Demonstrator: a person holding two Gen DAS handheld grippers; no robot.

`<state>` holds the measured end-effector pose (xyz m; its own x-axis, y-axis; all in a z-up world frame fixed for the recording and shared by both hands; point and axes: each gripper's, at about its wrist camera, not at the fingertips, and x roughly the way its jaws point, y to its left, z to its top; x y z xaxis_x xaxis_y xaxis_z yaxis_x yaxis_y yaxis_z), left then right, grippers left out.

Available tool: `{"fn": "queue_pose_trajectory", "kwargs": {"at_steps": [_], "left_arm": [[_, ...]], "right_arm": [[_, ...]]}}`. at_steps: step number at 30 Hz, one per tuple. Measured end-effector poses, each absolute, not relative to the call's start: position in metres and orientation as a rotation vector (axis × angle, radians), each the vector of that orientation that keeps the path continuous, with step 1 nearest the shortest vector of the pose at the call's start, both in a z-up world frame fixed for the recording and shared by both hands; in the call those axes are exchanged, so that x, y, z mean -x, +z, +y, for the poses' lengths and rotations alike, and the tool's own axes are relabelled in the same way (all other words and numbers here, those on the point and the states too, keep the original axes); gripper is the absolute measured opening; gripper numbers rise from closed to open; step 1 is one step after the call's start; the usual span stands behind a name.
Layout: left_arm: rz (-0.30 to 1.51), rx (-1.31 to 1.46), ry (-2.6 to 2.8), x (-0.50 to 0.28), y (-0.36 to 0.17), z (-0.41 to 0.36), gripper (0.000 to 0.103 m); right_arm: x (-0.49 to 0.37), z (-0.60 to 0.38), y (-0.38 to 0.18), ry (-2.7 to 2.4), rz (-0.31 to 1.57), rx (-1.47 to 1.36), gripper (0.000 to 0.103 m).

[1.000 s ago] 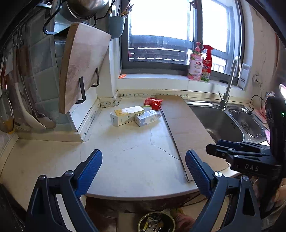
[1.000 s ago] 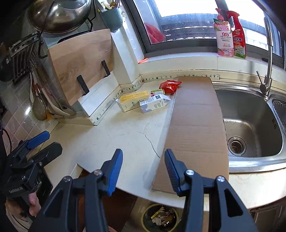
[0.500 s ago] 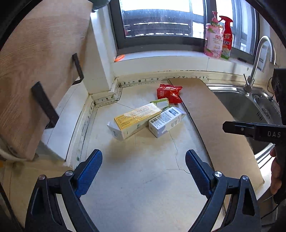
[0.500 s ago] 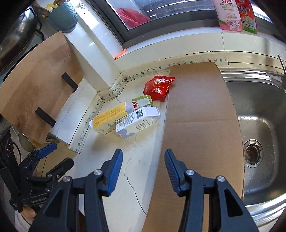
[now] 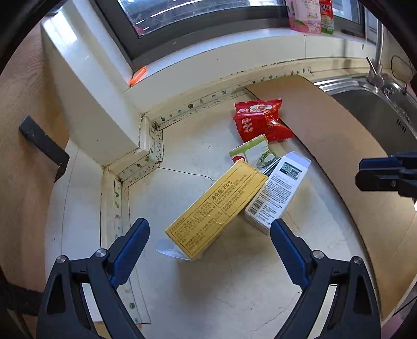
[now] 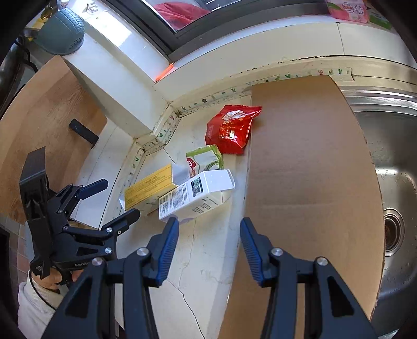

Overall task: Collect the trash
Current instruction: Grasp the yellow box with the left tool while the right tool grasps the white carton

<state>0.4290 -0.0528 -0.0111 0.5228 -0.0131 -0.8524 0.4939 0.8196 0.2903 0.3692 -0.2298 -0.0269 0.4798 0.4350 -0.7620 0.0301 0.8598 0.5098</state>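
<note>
Trash lies on the cream counter near the back corner: a yellow box (image 5: 217,210) (image 6: 149,189), a white carton (image 5: 278,191) (image 6: 194,195), a green-white packet (image 5: 254,153) (image 6: 206,159) and a red snack bag (image 5: 260,118) (image 6: 232,127). My left gripper (image 5: 209,240) is open and empty, its fingers straddling the near end of the yellow box from just in front. It also shows in the right wrist view (image 6: 114,200). My right gripper (image 6: 208,234) is open and empty, just in front of the white carton; its tip shows in the left wrist view (image 5: 385,174).
A flat cardboard sheet (image 6: 307,167) lies on the counter to the right of the trash, partly over the steel sink (image 6: 393,167). A wooden cutting board (image 6: 39,120) leans at the left. Bottles (image 5: 310,15) stand on the window sill.
Both grippers have moved forward over the counter toward the pile of trash; the boxes now lie close in front of the fingertips. Both stay open.
</note>
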Motion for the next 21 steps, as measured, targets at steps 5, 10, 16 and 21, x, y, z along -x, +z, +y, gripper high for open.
{"fn": "queue_pose_trajectory", "kwargs": {"at_steps": [5, 10, 16, 21], "left_arm": [[1.007, -0.682, -0.351, -0.436, -0.031, -0.057, 0.093], [1.027, -0.786, -0.354, -0.446, -0.046, -0.065, 0.093], [1.059, -0.841, -0.387, -0.456, -0.061, -0.074, 0.093], [1.078, -0.797, -0.413, -0.458, -0.065, -0.074, 0.064]], "right_arm": [[-0.38, -0.231, -0.038, 0.267, 1.069, -0.509, 0.049], [-0.387, -0.227, -0.046, 0.278, 1.087, -0.519, 0.049], [-0.392, -0.22, -0.047, 0.288, 1.097, -0.518, 0.049], [-0.397, -0.215, -0.052, 0.282, 1.107, -0.54, 0.049]]}}
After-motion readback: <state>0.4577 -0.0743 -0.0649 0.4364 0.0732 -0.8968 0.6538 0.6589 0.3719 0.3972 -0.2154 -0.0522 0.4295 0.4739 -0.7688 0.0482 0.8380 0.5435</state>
